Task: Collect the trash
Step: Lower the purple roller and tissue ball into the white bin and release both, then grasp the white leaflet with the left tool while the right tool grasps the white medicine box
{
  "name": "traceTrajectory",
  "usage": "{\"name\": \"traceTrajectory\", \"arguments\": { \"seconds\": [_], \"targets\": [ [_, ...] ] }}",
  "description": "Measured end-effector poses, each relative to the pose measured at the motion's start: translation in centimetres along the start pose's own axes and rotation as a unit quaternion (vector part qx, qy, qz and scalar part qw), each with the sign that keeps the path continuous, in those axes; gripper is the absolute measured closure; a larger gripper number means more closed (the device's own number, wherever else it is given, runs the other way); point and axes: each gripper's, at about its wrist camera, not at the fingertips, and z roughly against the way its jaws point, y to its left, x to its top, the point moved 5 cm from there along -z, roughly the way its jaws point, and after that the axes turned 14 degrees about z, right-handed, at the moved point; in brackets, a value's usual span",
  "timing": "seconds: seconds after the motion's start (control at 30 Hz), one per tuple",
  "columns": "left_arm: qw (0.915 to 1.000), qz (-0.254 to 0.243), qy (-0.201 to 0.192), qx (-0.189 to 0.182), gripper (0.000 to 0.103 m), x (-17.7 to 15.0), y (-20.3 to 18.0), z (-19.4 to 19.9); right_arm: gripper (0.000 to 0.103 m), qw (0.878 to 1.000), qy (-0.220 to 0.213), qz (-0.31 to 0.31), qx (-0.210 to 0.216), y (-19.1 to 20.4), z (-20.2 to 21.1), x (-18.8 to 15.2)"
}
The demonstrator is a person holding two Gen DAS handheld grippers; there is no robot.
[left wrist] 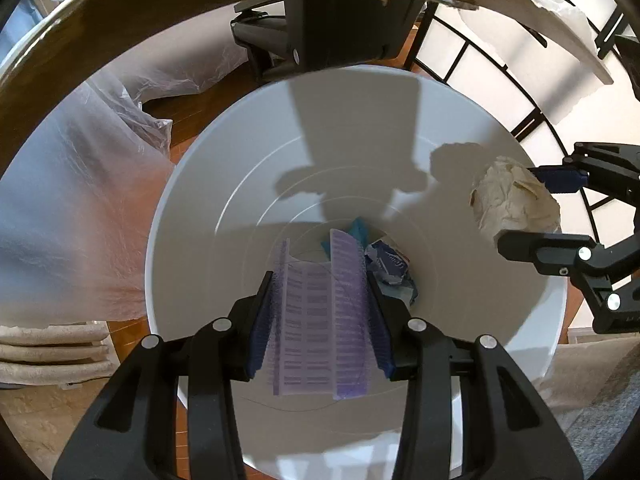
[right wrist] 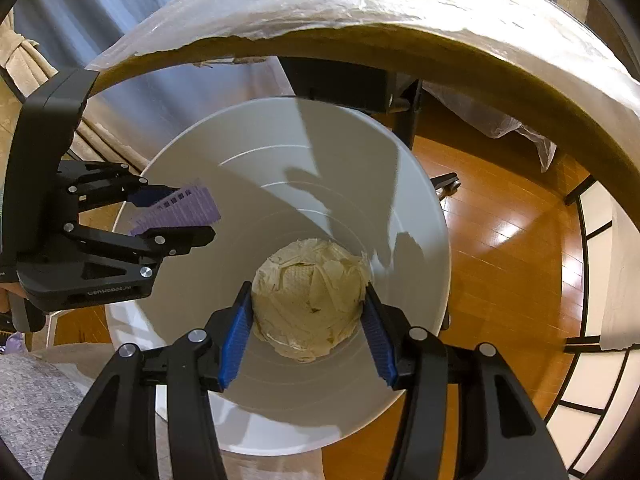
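A white round trash bin (left wrist: 224, 184) stands on the wood floor; both grippers hang over its mouth. My left gripper (left wrist: 320, 304) is shut on a folded purple printed paper (left wrist: 316, 320), held above the bin's inside. It also shows in the right wrist view (right wrist: 176, 216) with the purple paper (right wrist: 188, 208). My right gripper (right wrist: 310, 312) is shut on a crumpled beige paper ball (right wrist: 308, 304), also over the bin (right wrist: 280, 152). The ball shows in the left wrist view (left wrist: 514, 200) at the bin's right rim. Blue crumpled wrappers (left wrist: 390, 268) lie at the bin's bottom.
A wooden table edge (right wrist: 400, 36) with a plastic cover arches above the bin. Clear plastic sheeting (left wrist: 80, 184) lies left of the bin. A black chair base (left wrist: 288, 40) stands behind it. A grey rug (right wrist: 36, 400) and a paper-screen door (right wrist: 592, 280) border the floor.
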Motion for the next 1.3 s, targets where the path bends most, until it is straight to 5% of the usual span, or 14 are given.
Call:
{"name": "traceTrajectory", "arguments": {
  "seconds": [0.2,0.27,0.33,0.5,0.6,0.7,0.83,0.97,1.3],
  "targets": [
    [1.0000,0.003,0.006,-0.003,0.059,0.0,0.1,-0.5,0.052,1.000,0.007,-0.002,-0.006,-0.4,-0.6,-0.1],
    [0.9999,0.002,0.008,-0.010,0.051,0.1,0.0,-0.6,0.047,1.000,0.006,-0.004,-0.009,-0.5,-0.5,-0.1],
    [1.0000,0.001,-0.001,0.005,0.027,0.2,0.1,-0.1,0.030,1.000,-0.001,-0.008,-0.007,-0.5,0.0,-0.2],
    [0.9996,0.001,-0.022,-0.015,0.027,-0.2,0.0,3.8,0.025,0.999,-0.036,0.016,-0.029,0.1,4.3,0.3],
    [0.9957,-0.003,-0.071,-0.060,0.026,0.1,-0.2,9.9,0.011,0.991,-0.103,0.047,-0.067,0.8,10.0,1.7],
    [0.9825,-0.003,-0.154,-0.105,0.004,2.3,0.0,16.9,0.004,0.978,-0.166,0.051,-0.111,-0.1,14.3,4.0],
    [0.9603,0.021,-0.267,-0.078,0.001,7.5,2.3,21.8,0.004,0.968,-0.195,0.018,-0.158,-3.9,15.6,7.6],
    [0.9571,0.076,-0.279,-0.017,0.001,14.8,6.3,19.8,0.004,0.966,-0.187,-0.020,-0.179,-8.5,14.0,11.1],
    [0.9712,0.081,-0.224,-0.010,0.001,26.4,8.5,10.8,0.005,0.974,-0.132,-0.070,-0.172,-15.2,7.8,16.6]
  ]
}}
